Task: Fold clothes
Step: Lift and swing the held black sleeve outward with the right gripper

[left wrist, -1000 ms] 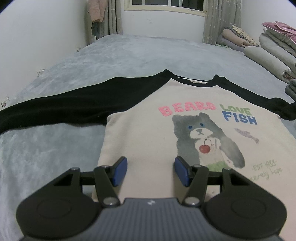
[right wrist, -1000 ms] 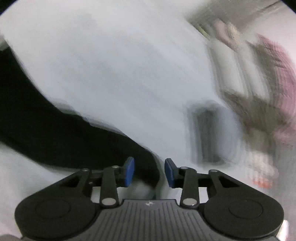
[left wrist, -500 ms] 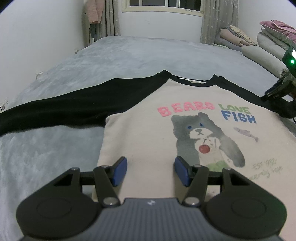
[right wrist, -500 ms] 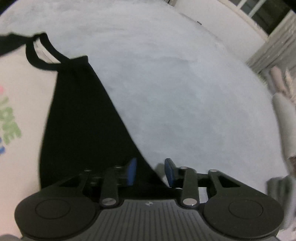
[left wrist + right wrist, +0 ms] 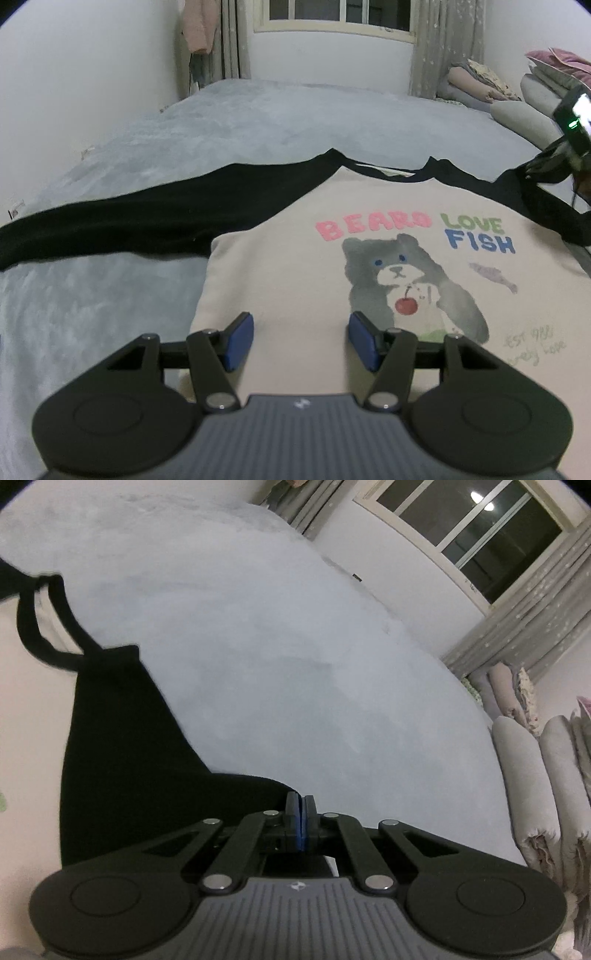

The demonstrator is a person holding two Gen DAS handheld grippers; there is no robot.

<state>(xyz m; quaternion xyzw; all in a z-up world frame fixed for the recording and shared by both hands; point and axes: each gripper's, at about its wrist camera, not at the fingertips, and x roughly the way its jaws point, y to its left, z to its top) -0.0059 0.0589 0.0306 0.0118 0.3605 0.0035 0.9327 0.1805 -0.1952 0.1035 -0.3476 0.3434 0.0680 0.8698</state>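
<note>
Two tongs at work: my right tongs [image 5: 299, 821] have pinched shut on the black right sleeve [image 5: 122, 760] of the bear sweatshirt [image 5: 332, 280], spread flat on the grey bed [image 5: 258, 122]. My left tongs [image 5: 301, 341] hover half-wide over its near hem. Next, I judge, comes drawing that sleeve leftward across the chest.

We cannot see whether any cloth sits between the pressed-together pads of the right gripper [image 5: 300, 825]; its own linkage hides the sleeve [image 5: 122, 760] edge there. The shirt [image 5: 306, 280] is cut off below by the left gripper [image 5: 301, 341] body and at the right by the frame. The small green script [image 5: 532, 345] right of the bear is too faint to read. The far sleeve end [image 5: 11, 243] leaves the frame.
</note>
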